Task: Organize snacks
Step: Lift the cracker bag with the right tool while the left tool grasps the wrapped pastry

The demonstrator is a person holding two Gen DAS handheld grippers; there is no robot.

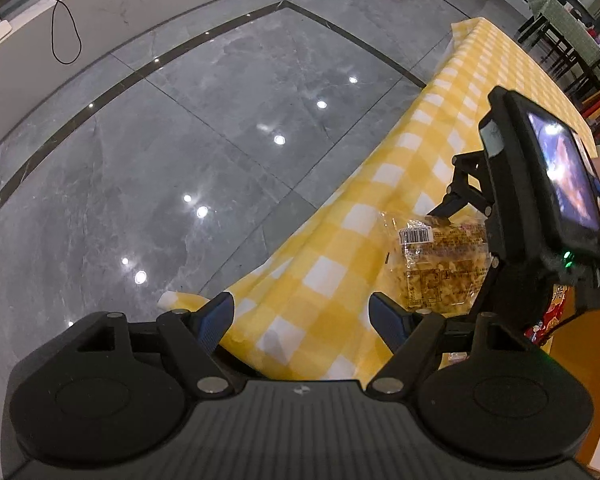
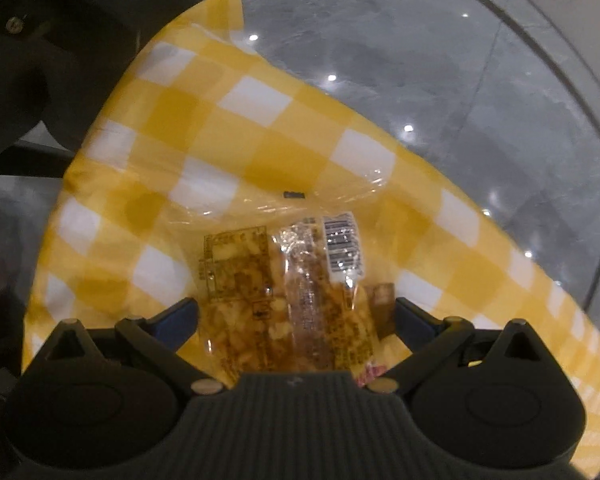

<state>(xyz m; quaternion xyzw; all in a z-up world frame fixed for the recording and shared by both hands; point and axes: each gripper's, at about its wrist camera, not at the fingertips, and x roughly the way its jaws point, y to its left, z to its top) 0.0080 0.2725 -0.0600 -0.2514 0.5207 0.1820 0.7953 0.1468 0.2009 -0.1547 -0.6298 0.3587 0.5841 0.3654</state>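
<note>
Right wrist view: our right gripper (image 2: 296, 316) points down, fingers spread wide astride the clear snack packet (image 2: 284, 304) on the checked surface (image 2: 260, 128), not yet pinching. Next we close on it. Left gripper (image 1: 300, 320) open, empty. No container visible.

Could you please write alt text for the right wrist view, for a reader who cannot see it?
The open right gripper points down over a clear snack bag lying between its fingers on a yellow checked tablecloth. Shiny grey floor shows beyond the cloth's edge.
</note>
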